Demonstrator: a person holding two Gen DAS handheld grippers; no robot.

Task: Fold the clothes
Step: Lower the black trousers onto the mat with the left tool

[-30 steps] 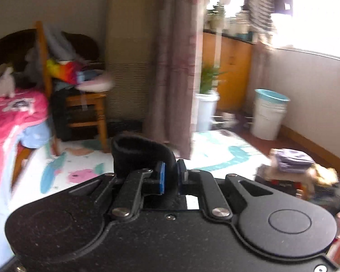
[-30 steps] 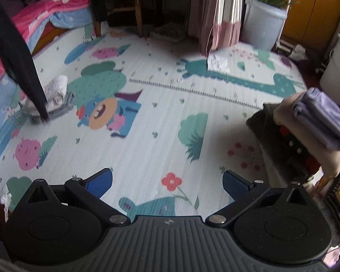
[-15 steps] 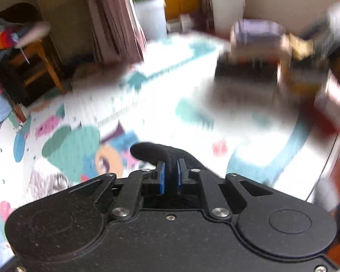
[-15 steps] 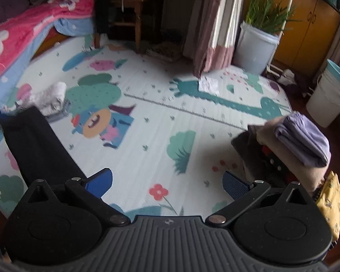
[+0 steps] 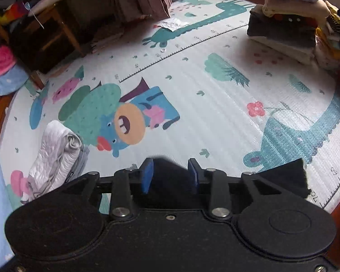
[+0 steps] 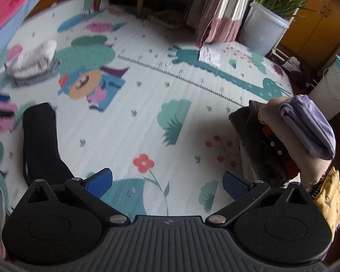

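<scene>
Black cloth (image 5: 170, 179) lies between the blue pads (image 5: 146, 176) of the left gripper (image 5: 170, 176), whose jaws have just been opening; they now stand narrowly apart with a slight gap on each side of the fabric, so the pads do not seem to press it. More of the same dark garment spreads to the right of that gripper, low on the play mat (image 5: 215, 117).

From the right wrist view, the black cloth (image 6: 39, 140) runs as a long strip ahead and to the left of the right gripper (image 6: 167, 184), resting on the mat. The right gripper is spread wide with nothing between its pads (image 6: 99, 181).

Ahead and left of the left gripper sits a folded white and grey bundle (image 5: 56, 156) on the mat. Further off to the right stands a stack of folded clothes (image 5: 287, 22), with a lilac piece on top. Beyond the mat hang the curtains (image 6: 219, 18), with a white plant pot (image 6: 265, 31) beside them and a pale bucket (image 6: 331, 88) further right.
</scene>
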